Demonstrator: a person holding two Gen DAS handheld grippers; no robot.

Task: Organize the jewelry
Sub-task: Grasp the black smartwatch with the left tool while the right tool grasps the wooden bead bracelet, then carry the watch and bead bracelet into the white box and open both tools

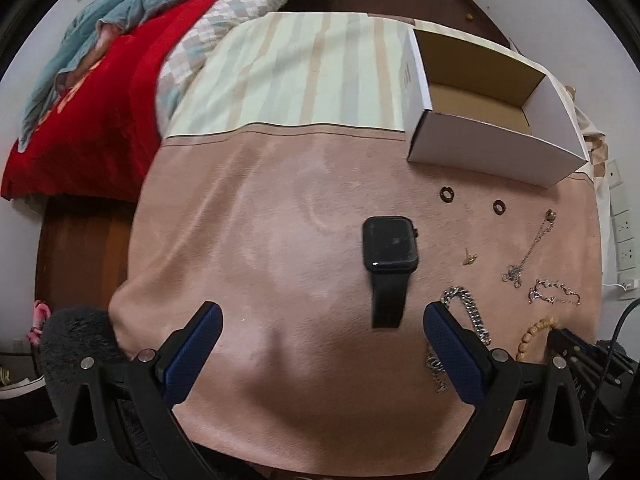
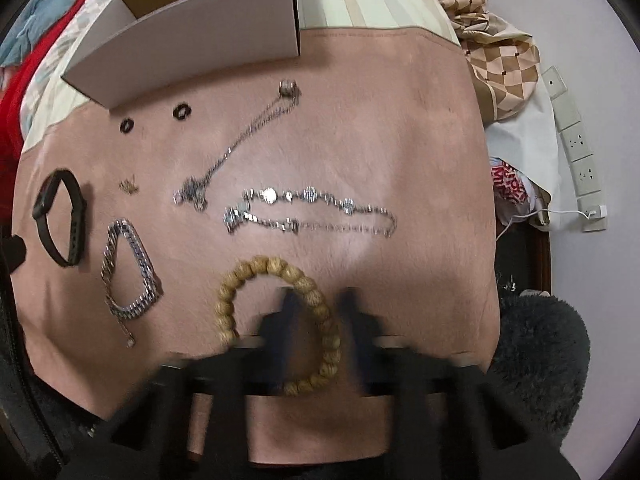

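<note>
Right gripper [image 2: 316, 304], jaws narrowed astride the near-right arc of the wooden bead bracelet [image 2: 276, 320], grip blurred, cannot tell; cardboard box [image 2: 192, 36] far left. Left gripper [image 1: 322, 320] wide, empty.

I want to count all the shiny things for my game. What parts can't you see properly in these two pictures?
- Right gripper, right wrist view: motion blur; whether it grips the wooden bead bracelet is unclear.
- Cardboard box floor, left wrist view: partly hidden by its near wall.
- Chunky silver chain, left wrist view: partly behind the left gripper's finger.
- Tiny gold piece: too small to identify.
</note>
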